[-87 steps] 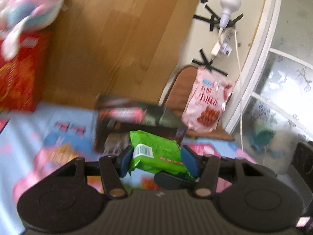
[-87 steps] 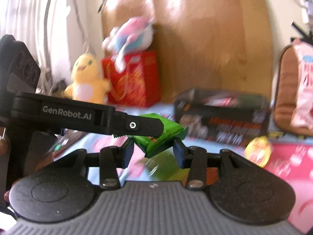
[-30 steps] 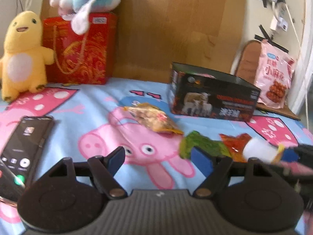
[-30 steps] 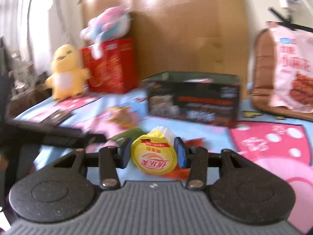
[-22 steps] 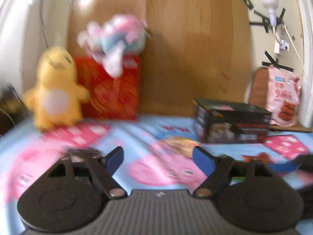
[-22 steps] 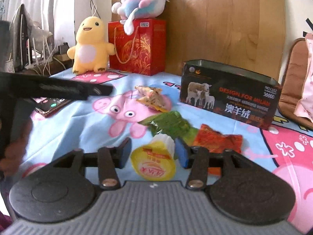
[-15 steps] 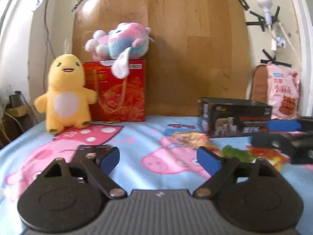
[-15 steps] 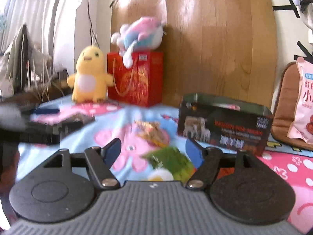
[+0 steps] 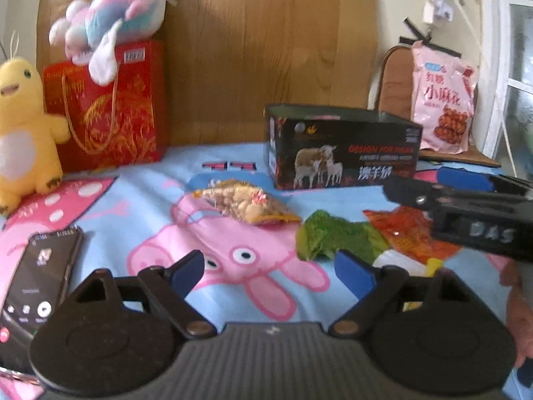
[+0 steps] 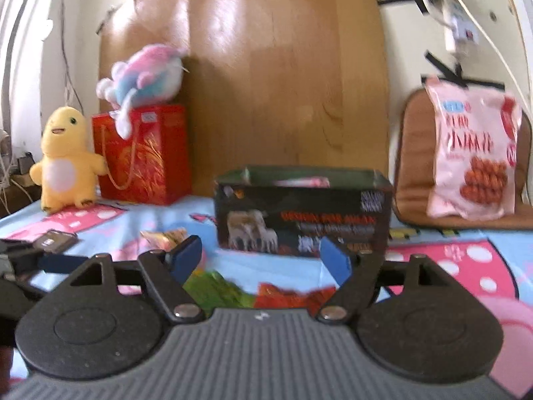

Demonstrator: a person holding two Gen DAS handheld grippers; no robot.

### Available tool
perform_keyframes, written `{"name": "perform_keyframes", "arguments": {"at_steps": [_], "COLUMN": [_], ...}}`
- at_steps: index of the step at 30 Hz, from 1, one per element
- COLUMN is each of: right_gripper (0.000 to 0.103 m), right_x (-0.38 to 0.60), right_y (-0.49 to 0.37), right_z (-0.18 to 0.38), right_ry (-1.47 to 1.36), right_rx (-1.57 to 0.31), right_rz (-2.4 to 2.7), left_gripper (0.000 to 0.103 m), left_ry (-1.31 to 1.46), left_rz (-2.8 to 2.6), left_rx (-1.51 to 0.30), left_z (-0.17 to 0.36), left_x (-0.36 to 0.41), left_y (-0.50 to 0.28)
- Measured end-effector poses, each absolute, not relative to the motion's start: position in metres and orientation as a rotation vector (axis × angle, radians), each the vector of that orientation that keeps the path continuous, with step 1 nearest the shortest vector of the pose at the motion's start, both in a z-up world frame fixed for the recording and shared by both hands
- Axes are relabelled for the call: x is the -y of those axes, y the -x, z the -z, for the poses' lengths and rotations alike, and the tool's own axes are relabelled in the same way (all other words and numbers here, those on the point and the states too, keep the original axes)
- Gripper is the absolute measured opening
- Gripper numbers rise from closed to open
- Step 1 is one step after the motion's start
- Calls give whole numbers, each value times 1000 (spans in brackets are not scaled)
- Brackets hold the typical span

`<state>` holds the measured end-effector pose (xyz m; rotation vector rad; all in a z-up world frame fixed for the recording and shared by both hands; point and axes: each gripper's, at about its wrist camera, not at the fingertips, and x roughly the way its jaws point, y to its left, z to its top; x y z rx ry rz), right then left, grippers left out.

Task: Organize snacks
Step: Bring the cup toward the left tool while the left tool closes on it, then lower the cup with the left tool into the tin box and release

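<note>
A blue cartoon-pig printed bedsheet point(image 9: 140, 200) spreads across the scene. Far and right of centre stands an open black cardboard box with sheep pictures point(image 9: 339, 148), its long side running left to right, its open top upward. Near it lie loose snacks: a yellow crinkled bag of biscuits point(image 9: 245, 201), long axis slanting from far left to near right; to its right a crumpled green foil packet point(image 9: 336, 238); then a flat orange-red packet point(image 9: 409, 233); nearest, a partly hidden white and yellow jelly cup point(image 9: 399, 261).

The left gripper point(image 9: 269, 268) hovers low, blue pads spread wide and empty. The right gripper point(image 10: 260, 256) is likewise splayed, holding nothing.

The next pick probably goes best by closing across a packet's narrow width, then lifting it over the box rim.
</note>
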<state>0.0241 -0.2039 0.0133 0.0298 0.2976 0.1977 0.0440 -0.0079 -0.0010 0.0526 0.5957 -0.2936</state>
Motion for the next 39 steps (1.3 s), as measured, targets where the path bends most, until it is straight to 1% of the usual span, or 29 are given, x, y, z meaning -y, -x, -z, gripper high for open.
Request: {"name": "perform_keyframes", "arguments": {"at_steps": [5,6,8,10,15,16,17,18,19,20,21,24,26,27,30,31,32,33,34,36,37,38,39], "right_gripper": [79,79,79,80,79,70,61,48,34,31,17,17,17,17,18,18,19,24,37,37,37,37,37], "right_x": [214,216,223,233,242,239,233,226,219,213,206,200,207,211,218,220,222,226,230,240,250,258,263], "right_y": [-21,-20,-16,-8,5,4,1,-5,-7,-7,-9,-13,-25,-31,-56,-67,-81,-95,-110,-125,-122,-115,-106], "right_z": [-14,-15,-18,-21,-13,-9,-5,-1,1,1,0,-13,-26,-33,-58,-63,-67,-69,-67,-63,-62,-62,-60], "right_ry": [-59,-59,-64,-57,49,85,115,144,154,165,181,189,139,125,139,142,142,141,148,138,98,58,39], "right_rx": [-317,-323,-345,-367,-506,-537,-565,-600,-600,-592,-597,-543,-502,-470,-355,-338,-326,-318,-324,-368,-374,-373,-369], "right_rz": [-219,-233,-297,-380,-586,-601,-608,-623,-646,-660,-667,-651,-623,-603,-500,-469,-433,-391,-328,-221,-221,-243,-258], "left_gripper": [88,87,80,78,78,78,77,72,52,50,50,50,50,51,62,68,78,80,81,81,86,93,95], "left_ry": [-5,17,96,185,322,309,312,307,299,284,272,275,252,221,157,132,98,56,15,7,20,18,4], "left_rz": [314,332,407,503,668,667,668,668,695,673,658,672,690,698,706,689,647,579,501,434,428,414,386], "left_rx": [-633,-645,-679,-706,-796,-836,-831,-831,-860,-867,-844,-777,-710,-666,-592,-570,-550,-534,-528,-531,-522,-513,-506], "left_z": [2,1,-3,-7,-5,0,4,4,2,-1,-7,-34,-59,-71,-95,-98,-99,-98,-98,-96,-96,-95,-93], "left_x": [1,-1,-8,-14,-9,0,4,9,15,20,22,24,34,42,74,85,95,104,111,111,107,104,102], "left_y": [-49,-51,-53,-54,-62,-66,-66,-66,-66,-67,-67,-83,-99,-108,-147,-159,-168,-175,-180,-178,-172,-166,-160]}}
